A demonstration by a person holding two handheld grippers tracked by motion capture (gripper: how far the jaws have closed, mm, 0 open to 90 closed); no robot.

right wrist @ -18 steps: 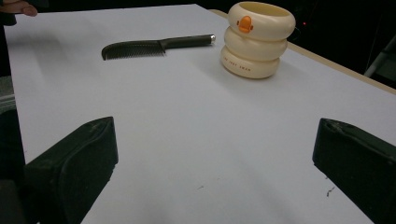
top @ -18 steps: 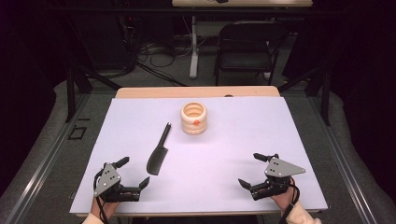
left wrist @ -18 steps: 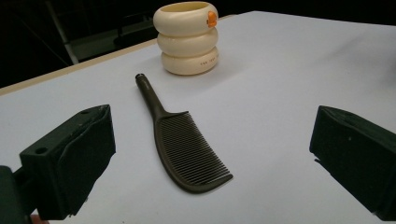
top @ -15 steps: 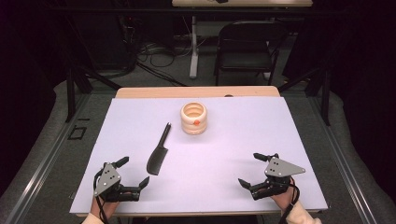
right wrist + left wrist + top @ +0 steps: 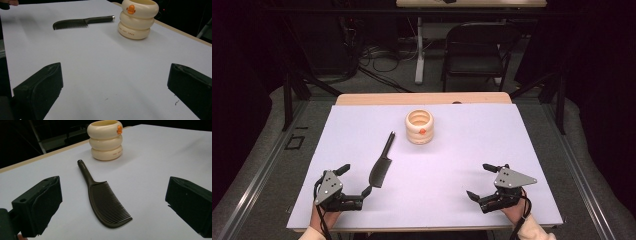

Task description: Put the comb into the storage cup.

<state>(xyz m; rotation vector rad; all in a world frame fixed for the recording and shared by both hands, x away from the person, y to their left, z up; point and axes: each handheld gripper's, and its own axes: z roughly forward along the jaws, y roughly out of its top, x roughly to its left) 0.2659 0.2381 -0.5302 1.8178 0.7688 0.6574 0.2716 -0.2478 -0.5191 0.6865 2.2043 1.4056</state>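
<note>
A person sits at the near edge of a white tabletop (image 5: 522, 140), holding a two-jawed claw in each hand. The left claw (image 5: 357, 180) rests low at the near left corner, its jaws spread wide with nothing between them. Just ahead of it lies a dark comb (image 5: 382, 162), flat on the tabletop, its toothed head toward the person and its slim handle angled away toward the far side. Seen from the left claw's own camera, the comb (image 5: 102, 195) sits squarely in the gap between the two black jaws but a little beyond them, untouched. Past the handle's tip, set apart from it, stands a cream holder (image 5: 419, 126) shaped like three stacked rings, open at the top, with a small orange mark on its side. The right claw (image 5: 484, 182) rests at the near right corner, also released and empty, well apart from both things. This looks like the very start: the left claw is lined up on the comb and nothing is lifted yet. The next move probably calls for easing the left claw forward and down until its jaws straddle the comb, then closing firmly, since a flat, thin thing gives little edge to catch.
</note>
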